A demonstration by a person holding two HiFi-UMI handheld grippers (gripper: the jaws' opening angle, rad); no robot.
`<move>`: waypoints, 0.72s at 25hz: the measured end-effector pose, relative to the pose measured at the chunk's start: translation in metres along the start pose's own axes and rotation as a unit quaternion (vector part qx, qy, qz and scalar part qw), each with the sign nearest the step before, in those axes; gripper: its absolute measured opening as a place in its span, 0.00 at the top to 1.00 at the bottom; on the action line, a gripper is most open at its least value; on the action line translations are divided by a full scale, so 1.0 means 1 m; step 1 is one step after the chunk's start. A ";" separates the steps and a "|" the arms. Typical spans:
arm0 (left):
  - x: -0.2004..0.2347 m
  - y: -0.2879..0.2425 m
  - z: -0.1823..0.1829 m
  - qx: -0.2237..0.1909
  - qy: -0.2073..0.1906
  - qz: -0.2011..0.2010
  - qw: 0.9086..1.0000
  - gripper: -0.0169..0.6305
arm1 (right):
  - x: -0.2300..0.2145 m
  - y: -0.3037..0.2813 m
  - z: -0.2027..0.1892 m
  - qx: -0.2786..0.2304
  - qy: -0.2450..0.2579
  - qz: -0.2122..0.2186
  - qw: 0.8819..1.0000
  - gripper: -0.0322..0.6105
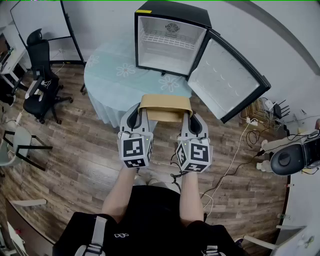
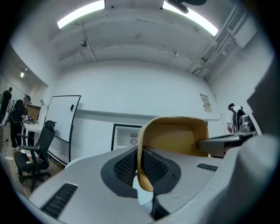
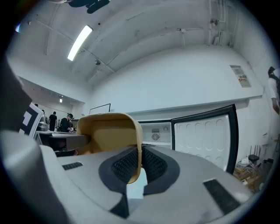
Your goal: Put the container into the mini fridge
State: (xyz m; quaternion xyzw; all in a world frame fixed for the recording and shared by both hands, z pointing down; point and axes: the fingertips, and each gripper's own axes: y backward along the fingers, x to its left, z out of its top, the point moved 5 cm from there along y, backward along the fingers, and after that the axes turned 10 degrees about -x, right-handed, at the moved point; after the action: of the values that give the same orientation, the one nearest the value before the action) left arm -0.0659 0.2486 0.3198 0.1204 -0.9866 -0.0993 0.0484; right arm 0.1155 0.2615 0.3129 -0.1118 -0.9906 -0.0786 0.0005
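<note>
Container (image 1: 165,107) between left tongs (image 1: 141,113), right tongs (image 1: 189,118)

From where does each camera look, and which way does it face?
Head view: on the head, facing steeply down at container, left tongs, right tongs, open mini fridge; forearms show.
Left gripper view: on the left tongs, facing along jaws shut on the container wall.
Right gripper view: same, on the right tongs.
Shared: all three show container and mini fridge.

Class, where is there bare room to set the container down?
Free: inside the mini fridge, below the wire shelf; on the table, left of and before the fridge. Tight: above that shelf.
</note>
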 end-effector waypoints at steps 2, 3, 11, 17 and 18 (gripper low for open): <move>-0.004 -0.001 -0.001 0.000 -0.003 0.003 1.000 0.95 | -0.004 0.001 -0.002 0.001 0.002 0.005 1.000 0.92; -0.006 -0.001 -0.001 0.000 -0.003 0.004 1.000 0.95 | -0.006 0.002 -0.002 0.001 0.002 0.008 1.000 0.92; -0.020 0.003 -0.004 -0.005 -0.008 0.023 1.000 0.95 | -0.019 0.005 -0.006 0.003 0.007 0.023 1.000 0.92; -0.029 -0.004 -0.001 -0.006 -0.009 0.021 1.000 0.95 | -0.029 0.001 -0.003 0.004 0.007 0.025 1.000 0.91; -0.029 -0.006 0.000 -0.007 -0.010 0.020 1.000 0.95 | -0.030 0.000 -0.003 0.004 0.005 0.024 1.000 0.91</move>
State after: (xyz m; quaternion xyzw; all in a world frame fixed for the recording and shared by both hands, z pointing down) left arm -0.0363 0.2506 0.3164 0.0993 -0.9885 -0.1064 0.0411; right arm 0.1451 0.2543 0.3154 -0.1351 -0.9880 -0.0750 0.0078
